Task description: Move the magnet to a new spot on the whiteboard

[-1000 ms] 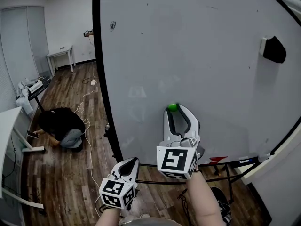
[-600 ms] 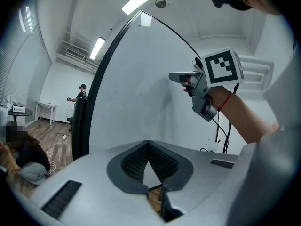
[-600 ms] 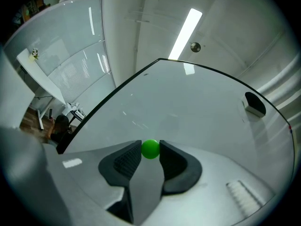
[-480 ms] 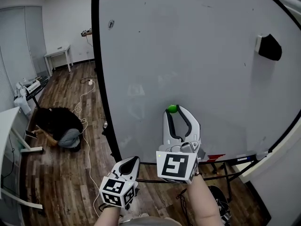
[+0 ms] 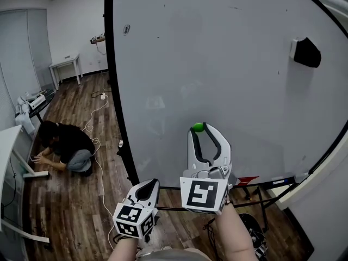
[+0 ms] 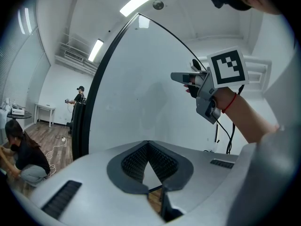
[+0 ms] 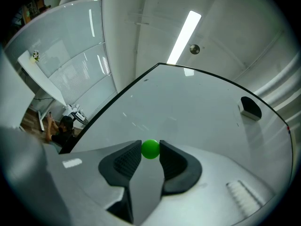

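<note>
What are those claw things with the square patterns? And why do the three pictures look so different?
They are grabbers, and a person holds one in each hand. One picture comes from a camera on the person's head, looking down. The other two come from cameras riding on the grabbers. The right grabber pinches a small green magnet close to the big whiteboard. The left grabber is shut and holds nothing. A black eraser sits high on the board, and someone crouches on the floor.

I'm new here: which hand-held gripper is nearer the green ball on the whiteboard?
Right. The right hand-held gripper pinches the green ball at its tips; the left hand-held gripper is lower, well away.
</note>
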The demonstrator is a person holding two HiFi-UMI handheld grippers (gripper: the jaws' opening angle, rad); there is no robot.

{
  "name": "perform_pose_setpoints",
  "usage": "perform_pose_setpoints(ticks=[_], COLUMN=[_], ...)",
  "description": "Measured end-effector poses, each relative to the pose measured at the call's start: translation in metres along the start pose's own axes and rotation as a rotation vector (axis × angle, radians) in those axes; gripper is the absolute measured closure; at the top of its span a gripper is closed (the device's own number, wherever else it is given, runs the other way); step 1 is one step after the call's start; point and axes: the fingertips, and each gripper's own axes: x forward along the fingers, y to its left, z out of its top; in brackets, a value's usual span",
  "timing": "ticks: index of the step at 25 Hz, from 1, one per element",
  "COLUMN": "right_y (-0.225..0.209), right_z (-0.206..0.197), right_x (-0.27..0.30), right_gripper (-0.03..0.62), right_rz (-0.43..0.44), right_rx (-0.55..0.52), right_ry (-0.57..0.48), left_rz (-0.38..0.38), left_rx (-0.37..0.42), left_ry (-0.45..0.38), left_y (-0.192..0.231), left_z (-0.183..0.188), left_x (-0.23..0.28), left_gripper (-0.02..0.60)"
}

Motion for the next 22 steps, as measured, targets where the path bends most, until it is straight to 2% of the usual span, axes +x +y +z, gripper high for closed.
perform_pose_setpoints(ticks=[10, 22], right_y=[-0.015, -0.070], right_z=[0.000, -0.013], right_x=[-0.015, -0.040], right_gripper=[0.464, 0.464], right_rz=[-0.018, -0.042], right_rx=[-0.011, -0.024], right_ry=[-0.001, 0.002], left_rz=[-0.003, 0.003], left_rx=[0.004, -0.007], left_ry=[-0.002, 0.001], left_y=[-0.011, -0.053], left_z=[0.002, 0.002], left_x=[-0.002, 0.013], left_gripper=[0.575, 0.575])
